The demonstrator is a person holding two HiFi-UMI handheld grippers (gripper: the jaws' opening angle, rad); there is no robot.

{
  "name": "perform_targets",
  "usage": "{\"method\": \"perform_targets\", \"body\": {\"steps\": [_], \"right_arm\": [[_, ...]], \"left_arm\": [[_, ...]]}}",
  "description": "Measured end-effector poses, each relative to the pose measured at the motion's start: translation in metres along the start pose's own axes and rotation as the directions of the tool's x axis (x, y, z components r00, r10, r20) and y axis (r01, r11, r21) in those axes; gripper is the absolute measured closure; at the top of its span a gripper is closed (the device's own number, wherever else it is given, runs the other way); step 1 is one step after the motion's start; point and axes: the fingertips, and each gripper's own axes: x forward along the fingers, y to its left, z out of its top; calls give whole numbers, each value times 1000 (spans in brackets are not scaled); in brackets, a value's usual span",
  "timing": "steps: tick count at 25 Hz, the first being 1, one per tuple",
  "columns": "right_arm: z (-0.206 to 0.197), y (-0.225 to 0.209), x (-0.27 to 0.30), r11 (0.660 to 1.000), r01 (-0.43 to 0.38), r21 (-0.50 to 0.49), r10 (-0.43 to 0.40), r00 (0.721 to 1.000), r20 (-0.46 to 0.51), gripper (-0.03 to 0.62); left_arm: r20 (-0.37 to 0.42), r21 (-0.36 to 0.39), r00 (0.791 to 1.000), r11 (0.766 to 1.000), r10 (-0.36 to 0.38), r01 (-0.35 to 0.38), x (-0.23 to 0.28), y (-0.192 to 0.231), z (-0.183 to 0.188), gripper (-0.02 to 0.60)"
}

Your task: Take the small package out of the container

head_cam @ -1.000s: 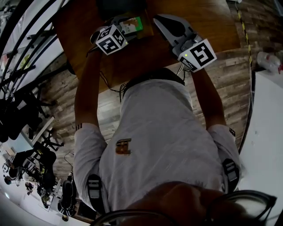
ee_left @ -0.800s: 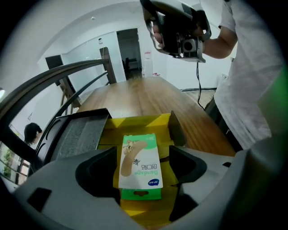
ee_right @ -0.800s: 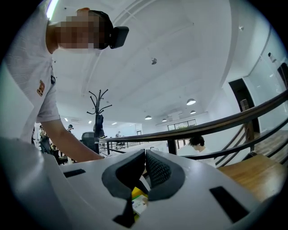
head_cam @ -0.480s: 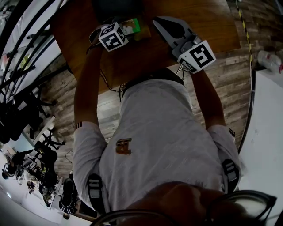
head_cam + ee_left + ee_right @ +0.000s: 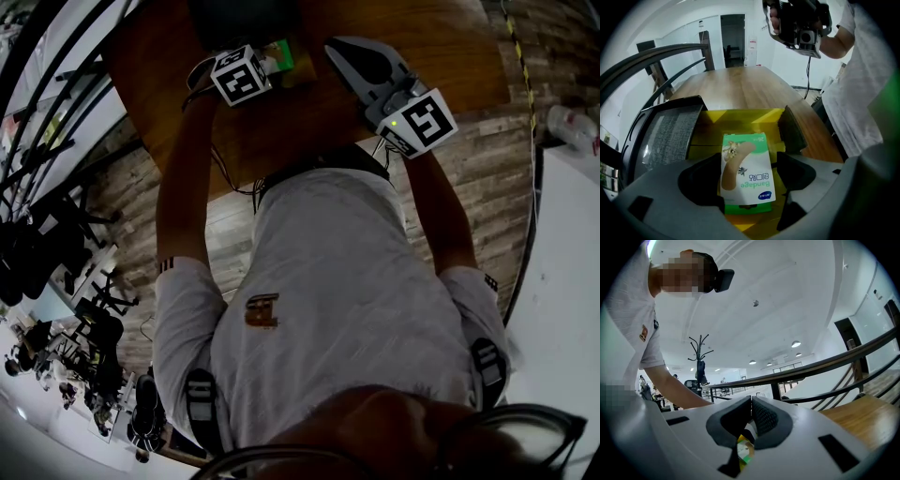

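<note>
**Bandage box loose in the yellow container, left tool straddling it**

A long brown wooden tabletop [image 5: 309,122] ran down a white-walled room with a plank floor. On it stood the open container, dark-flapped with a bright yellow inside [image 5: 736,116]. The small package, a green-and-white cardboard box of bandages [image 5: 746,159], lay flat on that yellow lining with its printed face up. I judged it not yet out.

I held the left tool [image 5: 749,177] low over the box, its jaws as far apart as they go, with one dark pad on each long side. Neither pad pressed on the cardboard. The right pad stood clearly off it and the left pad sat just beside the edge. The straddle made sense to me, because taking the box across its narrow width lets the pads meet two flat faces squarely.

I held the right tool [image 5: 751,401] off to the side above the tabletop, jaws together and nothing clamped. A sliver of yellow and green showed through the gap below its pads, which I took for the container beyond. I reckoned it sat there to stay clear of the left one.

As I read it, the next move called for closing on the box and lifting it up past the flaps.
</note>
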Motion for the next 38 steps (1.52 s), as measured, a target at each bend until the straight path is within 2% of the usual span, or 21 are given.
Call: {"method": "perform_targets", "body": {"steps": [13,24,32,35,38], "right_arm": [[-6,-11,-9,999,30,26,-29,999,-14,562],[-12,-13,-21,999,33,25,-32,999,-36,562],[-11,-4,-23,1000,20,19,-19,999,-32,562],[-8,-1,-20,1000,15,14,-14,999,-34,562],[-5,4,-17,1000,8,9,-7,999,-36,562]], "left_arm": [[-6,-31,1000,999,-30,29,9,8,-2,210],[15,-21,1000,1000,-7,8,7,4,6,212],[125,-58,990,997,61,-54,-12,-1,20,212],[181,-73,977,993,109,-97,-28,0,28,212],[256,-115,953,984,165,-140,-46,0,37,212]]}}
